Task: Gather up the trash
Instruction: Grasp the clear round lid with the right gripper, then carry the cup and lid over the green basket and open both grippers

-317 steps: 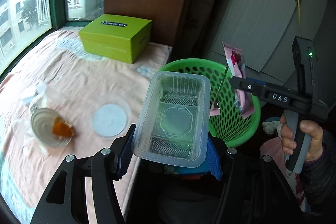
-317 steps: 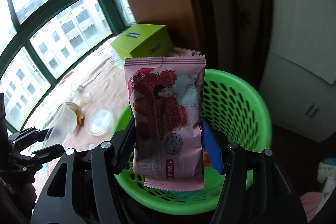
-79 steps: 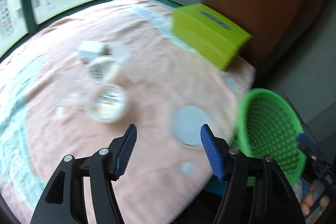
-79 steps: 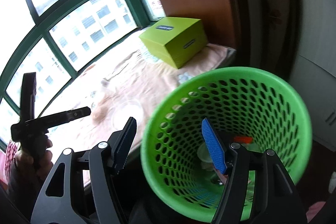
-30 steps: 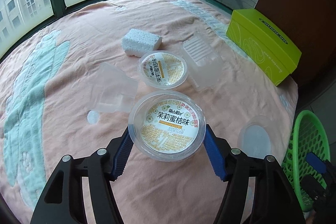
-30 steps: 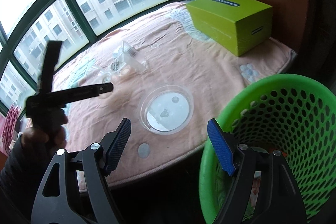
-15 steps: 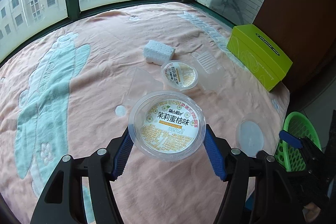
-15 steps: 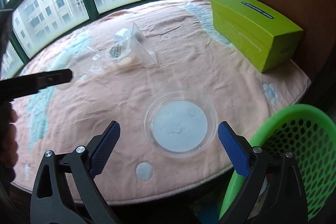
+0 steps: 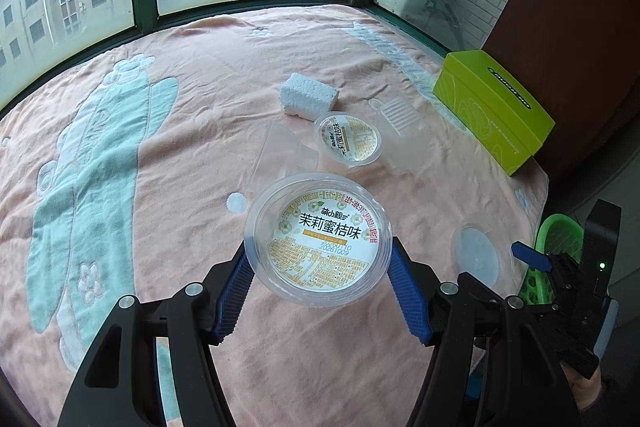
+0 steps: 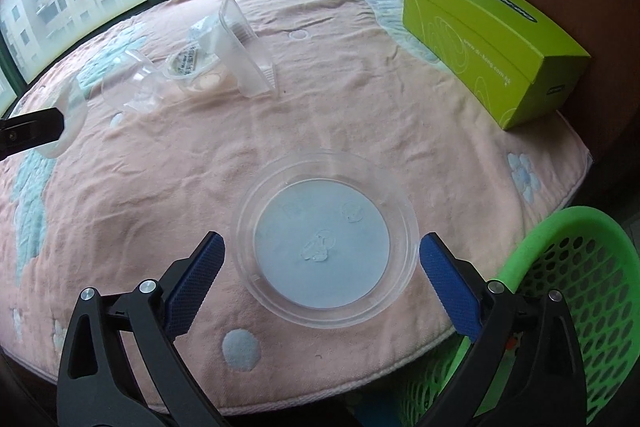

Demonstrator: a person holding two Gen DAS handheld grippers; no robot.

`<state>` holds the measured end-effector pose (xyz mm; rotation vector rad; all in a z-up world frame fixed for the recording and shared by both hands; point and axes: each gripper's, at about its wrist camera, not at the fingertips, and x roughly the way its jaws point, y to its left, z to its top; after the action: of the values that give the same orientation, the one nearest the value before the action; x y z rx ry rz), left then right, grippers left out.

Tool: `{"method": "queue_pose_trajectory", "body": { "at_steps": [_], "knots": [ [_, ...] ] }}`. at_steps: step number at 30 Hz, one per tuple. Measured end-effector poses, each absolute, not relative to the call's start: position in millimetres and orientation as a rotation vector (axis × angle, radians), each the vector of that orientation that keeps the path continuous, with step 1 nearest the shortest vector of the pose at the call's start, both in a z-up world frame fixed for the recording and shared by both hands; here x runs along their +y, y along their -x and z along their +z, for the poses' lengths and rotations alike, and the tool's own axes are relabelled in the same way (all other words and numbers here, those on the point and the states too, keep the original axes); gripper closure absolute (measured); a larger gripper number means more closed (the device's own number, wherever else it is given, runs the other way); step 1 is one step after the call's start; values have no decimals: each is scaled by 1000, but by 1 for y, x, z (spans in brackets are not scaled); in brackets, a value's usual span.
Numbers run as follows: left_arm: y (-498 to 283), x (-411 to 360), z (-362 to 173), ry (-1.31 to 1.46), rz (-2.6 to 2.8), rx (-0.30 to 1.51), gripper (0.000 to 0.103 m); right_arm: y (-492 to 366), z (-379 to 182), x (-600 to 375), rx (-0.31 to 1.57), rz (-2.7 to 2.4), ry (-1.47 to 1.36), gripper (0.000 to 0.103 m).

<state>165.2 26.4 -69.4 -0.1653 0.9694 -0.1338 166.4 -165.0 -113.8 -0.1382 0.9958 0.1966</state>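
Both hand-held grippers: L point(image 9: 318, 289) clamps jelly cup point(image 9: 318, 237), R point(image 10: 322, 281) widening round lid point(image 10: 325, 245) nr edge

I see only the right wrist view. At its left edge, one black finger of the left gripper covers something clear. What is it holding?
Observer: The left gripper is shut on a round clear cup with a printed yellow and white lid. Its jaws press on both sides.
Operator: Thank you. Behind the clear tray I see something white. What is this?
Observer: It is a white foam block, lying on the pink cloth beside the small labelled cup.
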Motion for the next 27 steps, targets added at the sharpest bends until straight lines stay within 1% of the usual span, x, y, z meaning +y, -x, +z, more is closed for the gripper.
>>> {"method": "queue_pose_trajectory", "body": {
  "at_steps": [8,11,13,27],
  "knots": [
    [-164,25,-71,167,-132,971,40,-169,-120,-169,1031,192,84,6],
    [-163,25,-71,168,-134,971,40,-169,-120,-170,1031,187,69,10],
    [-162,24,-71,167,-137,971,40,-168,-118,-171,1029,190,48,11],
    [-151,2,-54,142,-190,943,40,-131,-71,-199,926,182,-51,11]
  ]
}}
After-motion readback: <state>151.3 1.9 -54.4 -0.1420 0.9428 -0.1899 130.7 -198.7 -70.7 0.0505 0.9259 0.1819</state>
